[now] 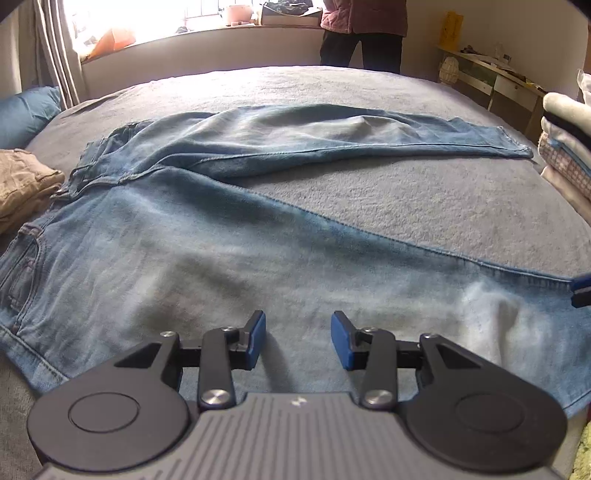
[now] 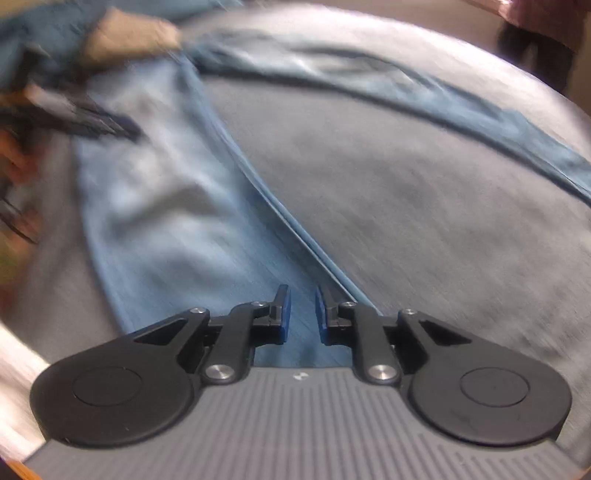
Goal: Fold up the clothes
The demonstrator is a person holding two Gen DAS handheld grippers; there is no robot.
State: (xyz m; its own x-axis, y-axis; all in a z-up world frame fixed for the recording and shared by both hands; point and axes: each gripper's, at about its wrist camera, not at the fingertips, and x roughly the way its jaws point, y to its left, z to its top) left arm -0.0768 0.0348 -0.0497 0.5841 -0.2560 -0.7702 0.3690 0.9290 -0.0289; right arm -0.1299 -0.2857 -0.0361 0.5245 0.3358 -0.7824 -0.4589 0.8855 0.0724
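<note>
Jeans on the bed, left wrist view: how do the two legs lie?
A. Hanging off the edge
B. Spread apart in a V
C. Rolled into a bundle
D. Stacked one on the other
B: the jeans lie flat, legs diverging from the waistband, with bare grey bedcover between them.

Whole right wrist view smeared by motion blur. Jeans (image 1: pixel 229 236) cut off at left edge and under the left tongs (image 1: pixel 298 339). Person (image 1: pixel 364 33) cropped above the waist. Folded stack (image 1: pixel 569 147) cropped at right.
</note>
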